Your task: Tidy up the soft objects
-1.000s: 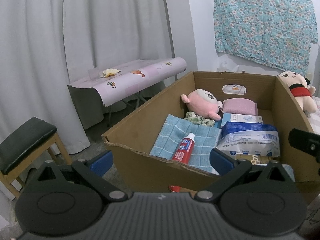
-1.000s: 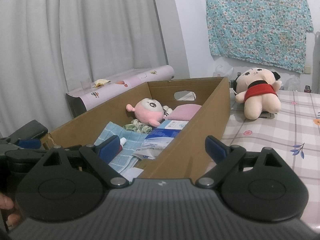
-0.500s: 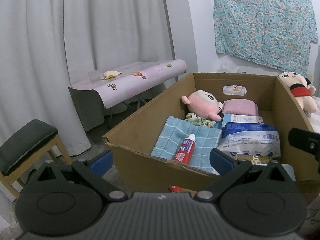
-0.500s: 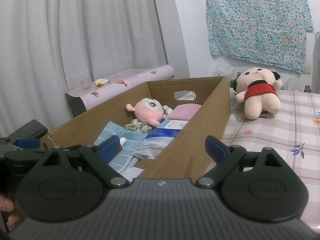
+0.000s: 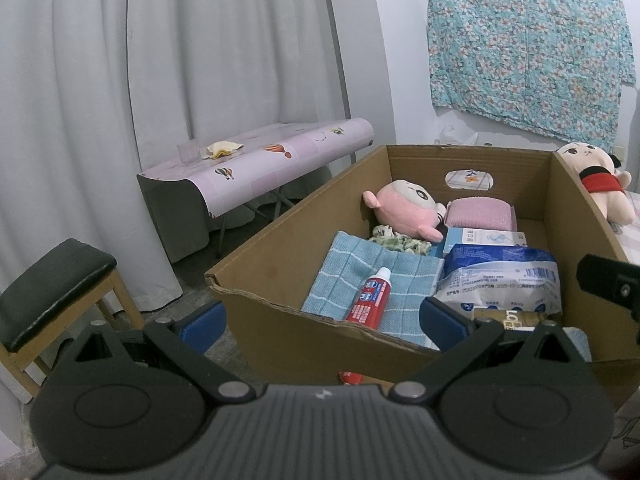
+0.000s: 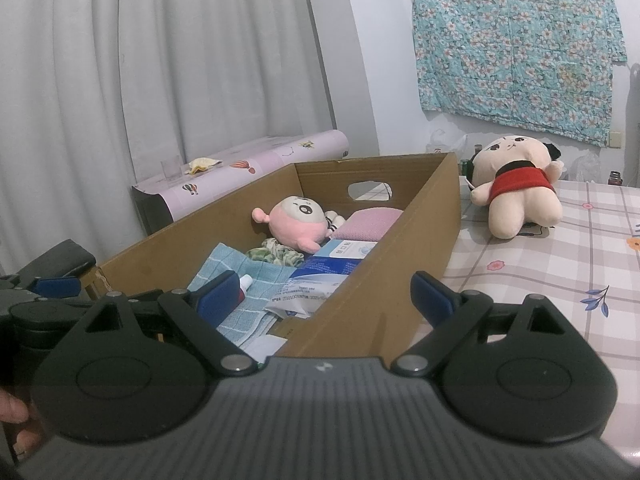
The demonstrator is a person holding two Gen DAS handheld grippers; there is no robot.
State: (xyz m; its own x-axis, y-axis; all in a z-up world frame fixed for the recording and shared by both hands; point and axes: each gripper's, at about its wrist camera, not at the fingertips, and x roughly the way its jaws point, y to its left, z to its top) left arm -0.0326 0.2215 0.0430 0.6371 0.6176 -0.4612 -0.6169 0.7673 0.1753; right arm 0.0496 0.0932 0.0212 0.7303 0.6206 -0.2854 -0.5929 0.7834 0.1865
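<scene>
Waiting in front of the cardboard box [image 5: 280, 264] are both tongs, and both are gaping wide with nothing in them. The left tongs [image 5: 322, 320] are hanging low by the near wall of the box. The right tongs [image 6: 326, 296] are hanging over the near right corner.

The doll in the red top [image 6: 516, 190] is sitting outside the box, on the counter [image 6: 560, 264] with the checked cloth, near the far right corner of the box. It looks like the soft thing that is not put away yet. It is probably light and squishy, so it will bend when squeezed. The round tummy or the red top looks like the best place to pinch it; the big head may be too fat for the tongs.

Inside the box the pink plush toy [image 5: 406, 210] is lying at the back, touching the pink pad [image 5: 480, 214]. A blue towel [image 5: 372, 280] is lying flat with a red tube [image 5: 370, 296] on top of it. A crinkly blue and white packet [image 5: 500, 276] is lying beside the towel.

Around the box, white curtains [image 5: 160, 80] are hanging, a flowery cloth [image 5: 524, 44] is pinned on the wall, and a small table [image 5: 256, 160] and a stool [image 5: 52, 280] are standing on the floor.
</scene>
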